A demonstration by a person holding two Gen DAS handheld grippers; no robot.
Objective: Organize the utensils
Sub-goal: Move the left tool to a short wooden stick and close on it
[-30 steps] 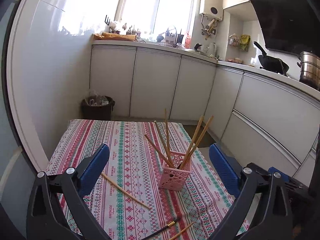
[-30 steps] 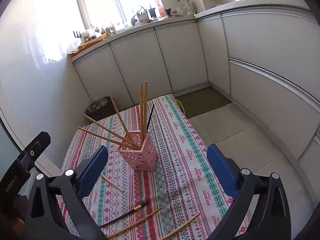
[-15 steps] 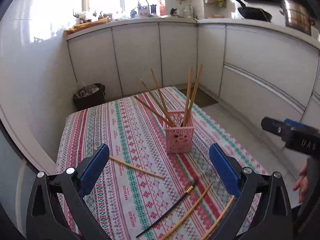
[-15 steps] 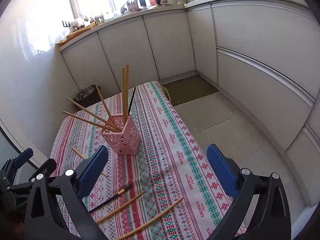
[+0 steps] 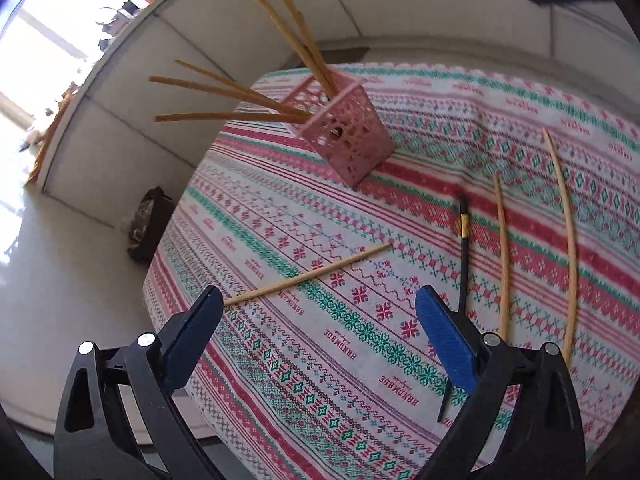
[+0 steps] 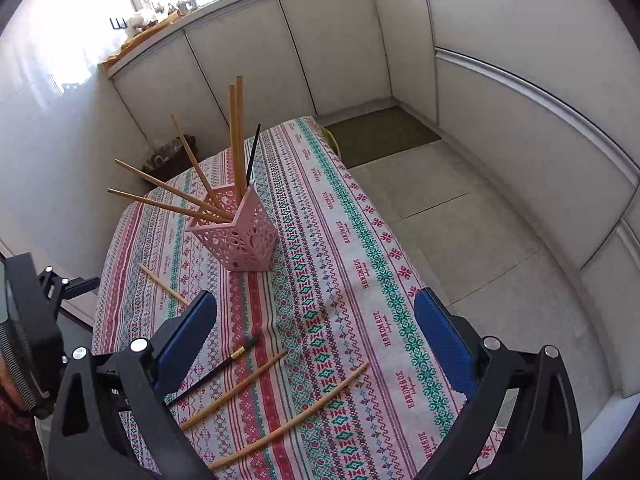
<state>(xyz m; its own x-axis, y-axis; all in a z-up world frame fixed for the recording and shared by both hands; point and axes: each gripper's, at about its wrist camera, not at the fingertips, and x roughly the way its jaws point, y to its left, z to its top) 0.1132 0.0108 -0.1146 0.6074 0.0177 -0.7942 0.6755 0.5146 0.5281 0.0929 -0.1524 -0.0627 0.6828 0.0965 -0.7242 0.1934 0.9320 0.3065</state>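
One legible word recorded: "HANDMADE", woven in red capitals and repeated along the pale bands of the tablecloth point(image 5: 352, 344) point(image 6: 352, 264). A smaller line runs beneath each occurrence (too fine to read). No other lettering, number or brand can be made out on anything else in either view.

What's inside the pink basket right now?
The pink basket holds five wooden chopsticks and one black chopstick, all leaning outward. Their lower ends and the basket floor are hidden by its walls.
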